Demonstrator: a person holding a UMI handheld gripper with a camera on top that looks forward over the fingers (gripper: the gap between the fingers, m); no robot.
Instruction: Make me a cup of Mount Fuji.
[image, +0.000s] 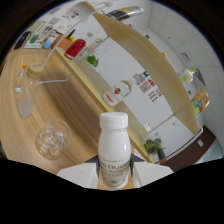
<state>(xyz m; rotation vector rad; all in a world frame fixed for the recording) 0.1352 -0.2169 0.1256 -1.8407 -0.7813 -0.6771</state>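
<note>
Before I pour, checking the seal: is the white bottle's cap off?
No, the white cap sits on the bottle held in the claw.

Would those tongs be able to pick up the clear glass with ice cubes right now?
Probably not as things stand: the tongs are shut on a white plastic bottle with a white cap, so they're occupied. The clear glass of ice cubes stands off to one side on the wooden counter, unobstructed otherwise.
</note>
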